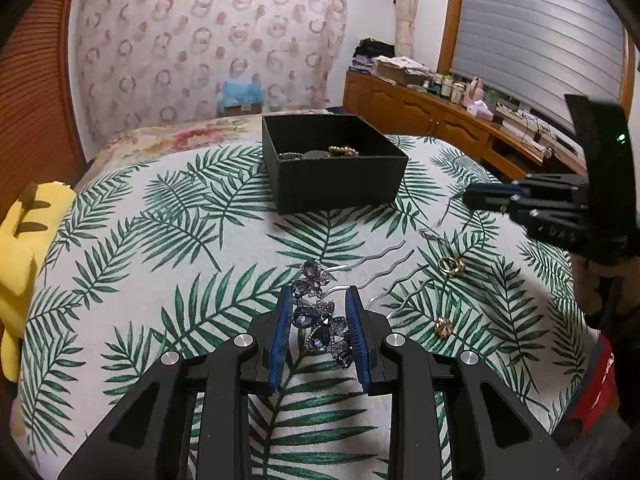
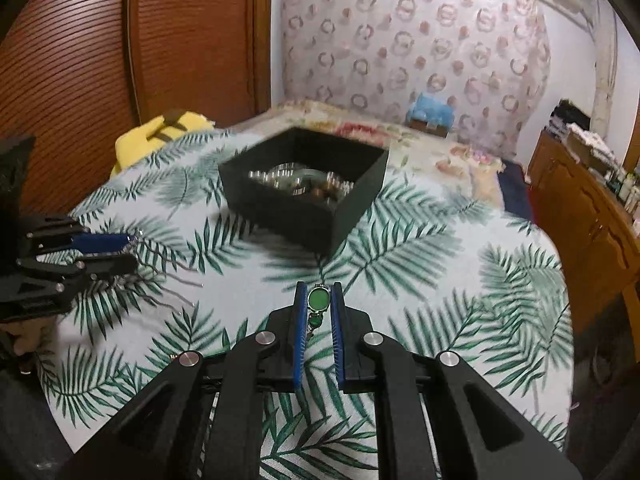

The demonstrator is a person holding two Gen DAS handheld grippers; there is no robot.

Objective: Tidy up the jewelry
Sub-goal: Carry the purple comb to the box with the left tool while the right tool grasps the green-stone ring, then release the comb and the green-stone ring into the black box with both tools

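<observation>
Legibly nowhere any writing; left claw (image 1: pixel 320 312) clamped around blue-stoned hair comb (image 1: pixel 320 320), right claw (image 2: pixel 319 300) around green pendant (image 2: pixel 319 300).

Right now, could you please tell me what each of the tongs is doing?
Left tongs: closed on the blue jewelled hair comb.
Right tongs: closed on the green-stone jewelry piece.

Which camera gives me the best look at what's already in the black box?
The right wrist view. It looks down over the near corner of the box, so much of the floor shows, with silvery and brown pieces, though blurred. The left wrist view is sharper, but its near wall hides most of the inside; only a beaded piece shows.
</observation>
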